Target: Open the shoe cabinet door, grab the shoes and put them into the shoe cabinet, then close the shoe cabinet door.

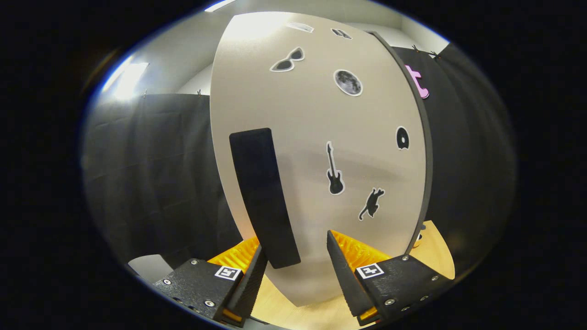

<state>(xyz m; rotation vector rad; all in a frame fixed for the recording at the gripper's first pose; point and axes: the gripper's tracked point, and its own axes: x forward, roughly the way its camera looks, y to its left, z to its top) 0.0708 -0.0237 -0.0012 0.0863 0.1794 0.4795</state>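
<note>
The shoe cabinet door [316, 119] stands close in front of me, a pale panel with small stickers of sunglasses, a moon, a guitar and a cat. Its dark edge [424, 151] curves down the right side. A long black handle [262, 192] runs down the door's left part. The handle's lower end sits between the fingers of my gripper [296, 243], close against the left finger [250, 279] and apart from the right finger [344, 270]. The gripper is open.
A light wooden surface [293, 316] lies under the fingers and continues past the door's right edge [438, 256]. Black cloth walls [151, 183] hang to the left and right of the door. A pale floor patch [149, 268] shows at lower left.
</note>
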